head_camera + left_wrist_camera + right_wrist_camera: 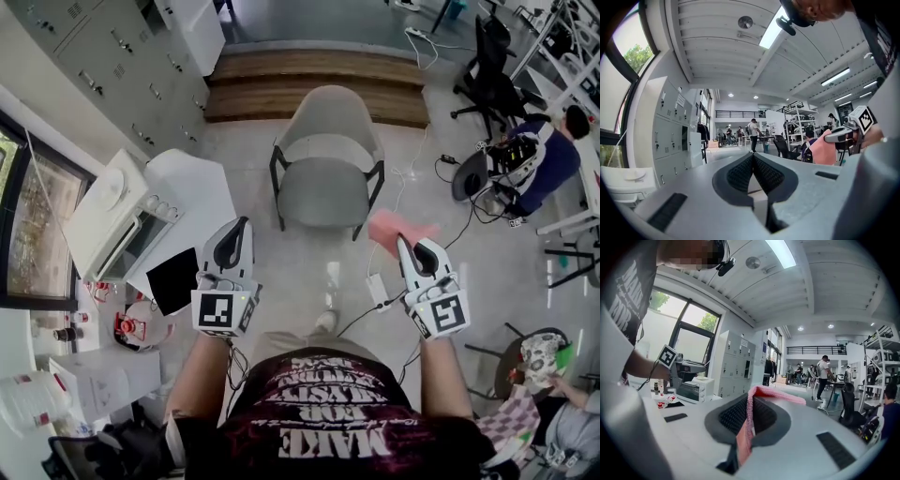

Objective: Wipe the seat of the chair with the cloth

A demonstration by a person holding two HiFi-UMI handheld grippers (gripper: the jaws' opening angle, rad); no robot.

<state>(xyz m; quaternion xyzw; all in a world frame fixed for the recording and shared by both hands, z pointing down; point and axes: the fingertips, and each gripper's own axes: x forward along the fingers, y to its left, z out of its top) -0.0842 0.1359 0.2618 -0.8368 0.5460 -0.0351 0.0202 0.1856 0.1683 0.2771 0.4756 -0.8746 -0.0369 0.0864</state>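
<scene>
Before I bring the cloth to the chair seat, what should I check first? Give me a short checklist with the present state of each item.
1. Pink cloth gripped by the right gripper: ok, the jaws are shut on it.
2. Left gripper free: ok, jaws together, nothing between them.
3. Chair seat bare: ok, nothing lies on it.
4. Cloth touching the seat: not ok, it is held apart from the chair, above the floor.
5. Floor before the chair free: not ok, a power strip lies there.
</scene>
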